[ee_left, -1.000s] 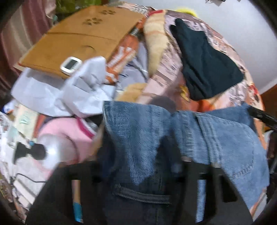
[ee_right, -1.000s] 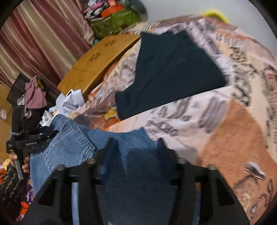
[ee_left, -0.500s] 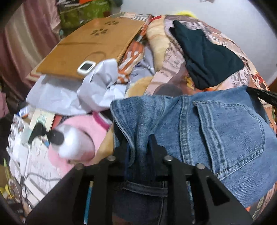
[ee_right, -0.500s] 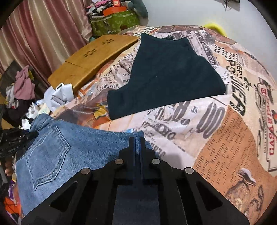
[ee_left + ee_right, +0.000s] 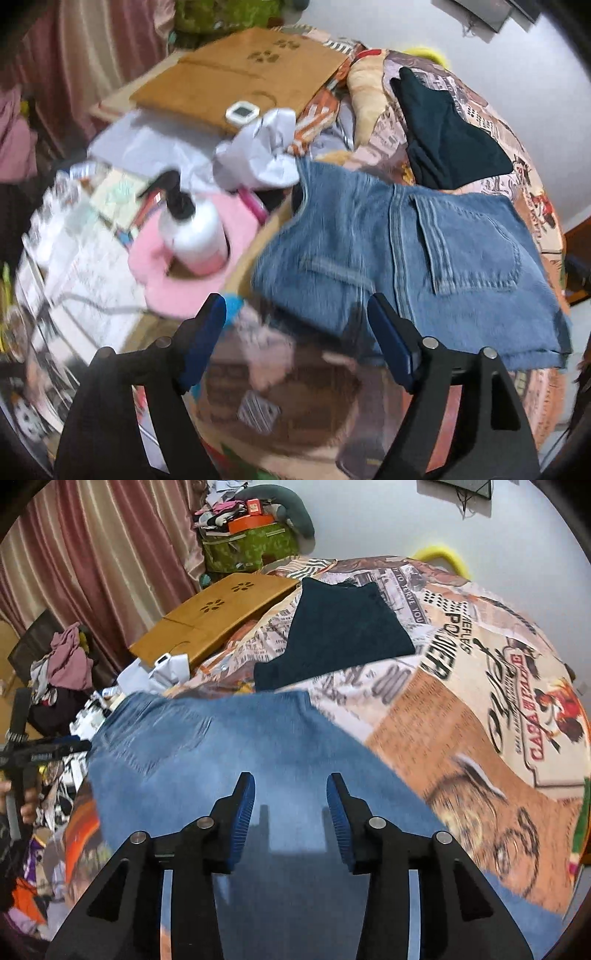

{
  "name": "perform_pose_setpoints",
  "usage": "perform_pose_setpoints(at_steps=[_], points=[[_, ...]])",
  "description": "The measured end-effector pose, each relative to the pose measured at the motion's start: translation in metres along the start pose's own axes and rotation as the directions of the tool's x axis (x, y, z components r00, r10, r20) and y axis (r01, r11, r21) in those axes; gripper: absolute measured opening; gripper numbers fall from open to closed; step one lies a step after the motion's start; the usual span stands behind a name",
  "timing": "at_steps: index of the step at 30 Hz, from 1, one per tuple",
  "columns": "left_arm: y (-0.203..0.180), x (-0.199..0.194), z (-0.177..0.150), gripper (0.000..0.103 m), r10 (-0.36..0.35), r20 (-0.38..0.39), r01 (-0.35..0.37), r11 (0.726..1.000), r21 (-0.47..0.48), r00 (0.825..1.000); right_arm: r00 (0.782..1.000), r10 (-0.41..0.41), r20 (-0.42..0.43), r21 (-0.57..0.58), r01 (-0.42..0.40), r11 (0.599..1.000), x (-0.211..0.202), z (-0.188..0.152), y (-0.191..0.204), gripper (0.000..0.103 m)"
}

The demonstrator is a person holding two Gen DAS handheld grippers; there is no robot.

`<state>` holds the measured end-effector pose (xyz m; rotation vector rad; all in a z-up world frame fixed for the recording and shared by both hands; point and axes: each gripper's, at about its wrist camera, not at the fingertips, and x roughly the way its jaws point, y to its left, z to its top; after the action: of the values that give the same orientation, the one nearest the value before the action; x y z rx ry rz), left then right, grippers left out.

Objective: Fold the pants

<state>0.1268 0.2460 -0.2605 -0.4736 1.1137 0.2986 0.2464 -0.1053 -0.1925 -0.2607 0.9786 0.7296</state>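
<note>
Blue denim pants [image 5: 413,254] lie folded on the printed bedspread [image 5: 288,398], back pocket up. They also fill the middle of the right wrist view [image 5: 229,746]. My left gripper [image 5: 297,314] is open and empty, just in front of the pants' near left edge. My right gripper [image 5: 291,794] is open and empty, hovering over the denim. The left gripper also shows at the left edge of the right wrist view [image 5: 44,749].
A dark folded garment [image 5: 340,635] lies on the bed beyond the pants. A wooden lap desk [image 5: 218,616] sits at the bed's far left. A white pump bottle [image 5: 192,232] on a pink cloth, papers and clutter lie beside the bed.
Both grippers have opened and let go of the pants. The pants now lie flat on the bed, and both grippers have drawn back from them.
</note>
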Motion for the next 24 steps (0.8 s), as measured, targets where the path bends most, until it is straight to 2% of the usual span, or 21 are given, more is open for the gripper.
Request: perform_pose_setpoints(at_steps=[4,11,12,13,14,15,16,17,18,19,21,24], points=[[-0.001,0.002,-0.012,0.080,-0.130,-0.058,0.126,0.989,-0.073,0.990,0.999,-0.037,0.013,-0.011,0.037,0.999,-0.021,-0.026,0.000,0.038],[-0.022,0.015,-0.011,0.079,-0.188,-0.092,0.180,0.980,-0.082,0.978,0.999,-0.035,0.034,0.018,0.034,0.999,-0.053,-0.068,-0.006,0.043],[-0.027,0.018,-0.010,0.073,-0.185,-0.092,0.179,0.981,-0.076,0.978,0.999,-0.033,0.032,0.015,0.033,0.999,-0.056,-0.073,-0.005,0.044],[-0.031,0.020,-0.008,0.061,-0.180,-0.091,0.174,0.982,-0.071,0.979,0.999,-0.032,0.025,0.011,0.032,0.999,-0.057,-0.079,-0.004,0.044],[-0.036,0.022,-0.007,0.058,-0.158,-0.091,0.153,0.987,-0.058,0.983,0.999,-0.029,0.017,0.005,0.029,1.000,-0.057,-0.084,-0.002,0.044],[-0.038,0.021,-0.005,0.051,-0.133,-0.078,0.130,0.990,-0.047,0.988,1.000,-0.026,0.013,0.001,0.026,1.000,-0.057,-0.086,-0.001,0.044],[-0.041,0.019,-0.005,0.042,-0.098,-0.041,0.096,0.995,-0.036,0.994,1.000,-0.022,0.010,-0.007,0.022,1.000,-0.056,-0.091,0.001,0.044],[-0.044,0.017,-0.004,0.038,-0.073,-0.013,0.073,0.997,-0.015,0.997,1.000,-0.019,0.006,-0.019,0.019,1.000,-0.054,-0.094,0.003,0.044],[-0.047,0.014,-0.003,0.021,-0.041,0.013,0.041,0.999,0.007,0.999,1.000,-0.021,-0.001,-0.035,0.021,0.999,-0.050,-0.097,0.005,0.044],[-0.050,0.010,-0.003,0.013,0.005,0.041,-0.006,1.000,0.029,0.999,0.999,-0.033,-0.002,-0.050,0.033,0.998,-0.048,-0.099,0.007,0.044],[-0.055,-0.001,-0.002,0.013,0.012,0.089,-0.018,0.998,0.063,0.996,0.998,-0.060,0.000,-0.073,0.060,0.996,-0.040,-0.100,0.012,0.044],[-0.061,-0.025,0.000,0.013,0.014,0.163,-0.030,0.995,0.095,0.987,0.998,-0.048,0.043,-0.068,0.050,0.996,-0.036,-0.097,0.014,0.018]])
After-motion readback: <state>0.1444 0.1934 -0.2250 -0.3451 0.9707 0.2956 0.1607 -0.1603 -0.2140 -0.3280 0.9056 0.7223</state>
